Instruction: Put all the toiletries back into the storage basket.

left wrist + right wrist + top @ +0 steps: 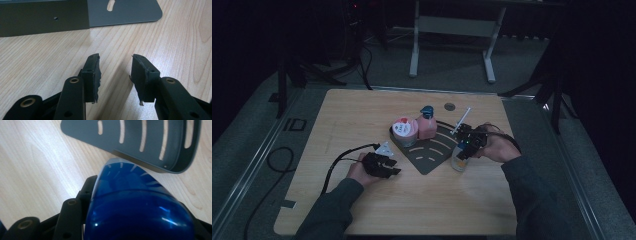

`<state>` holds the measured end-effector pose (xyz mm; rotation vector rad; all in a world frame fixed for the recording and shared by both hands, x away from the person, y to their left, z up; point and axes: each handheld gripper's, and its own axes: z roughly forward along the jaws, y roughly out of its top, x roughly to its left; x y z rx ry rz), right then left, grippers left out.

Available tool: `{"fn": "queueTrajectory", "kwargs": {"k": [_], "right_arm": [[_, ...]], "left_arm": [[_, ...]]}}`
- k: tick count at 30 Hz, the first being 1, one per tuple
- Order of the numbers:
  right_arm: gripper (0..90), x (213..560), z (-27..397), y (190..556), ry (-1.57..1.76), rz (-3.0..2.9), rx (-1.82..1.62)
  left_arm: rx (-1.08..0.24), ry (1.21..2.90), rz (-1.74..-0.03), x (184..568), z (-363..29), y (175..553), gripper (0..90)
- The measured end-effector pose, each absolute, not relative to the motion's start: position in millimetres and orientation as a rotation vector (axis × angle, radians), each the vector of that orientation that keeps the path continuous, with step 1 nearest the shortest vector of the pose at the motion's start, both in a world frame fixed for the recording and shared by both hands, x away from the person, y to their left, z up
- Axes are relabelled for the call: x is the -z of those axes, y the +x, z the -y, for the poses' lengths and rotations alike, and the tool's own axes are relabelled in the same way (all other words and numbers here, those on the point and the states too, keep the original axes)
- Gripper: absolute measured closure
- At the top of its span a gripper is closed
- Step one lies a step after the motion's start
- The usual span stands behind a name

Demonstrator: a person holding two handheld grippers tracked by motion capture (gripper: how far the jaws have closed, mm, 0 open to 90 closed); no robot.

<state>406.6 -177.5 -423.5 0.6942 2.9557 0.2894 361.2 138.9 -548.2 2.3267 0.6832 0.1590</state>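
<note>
A grey slotted tray (432, 150) lies mid-table, also seen in the left gripper view (125, 12) and the right gripper view (132, 135). At its back stand a red-lidded jar (404, 129) and a pink pump bottle (427, 124) with a blue top. Just off the tray's right edge, my right gripper (465, 149) (130, 187) is shut on a pale bottle (459, 161) with a translucent blue cap (135, 205), which hides most of the jaws. To the left of the tray my left gripper (393, 167) (115, 58) rests low over the wood, open, with nothing between its fingers.
A small round grey disc (449, 106) lies near the table's far edge. Bare wood spreads across the front and left of the table (362, 115). Cables (277, 160) trail over the floor at the left, and a white desk frame (452, 30) stands beyond the table.
</note>
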Motion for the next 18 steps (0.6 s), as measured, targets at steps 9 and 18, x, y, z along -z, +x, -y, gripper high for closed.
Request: {"fn": "queueTrajectory", "kwargs": {"k": [9,18], "right_arm": [[54.3,420,165,398,0.65,-2.967,-0.319],[54.4,415,154,391,0.6,-2.976,-0.327]], "left_arm": [[-0.157,2.326,-0.683,548,-139,361,58.3],[-0.156,2.326,-0.683,548,-139,361,58.4]]}}
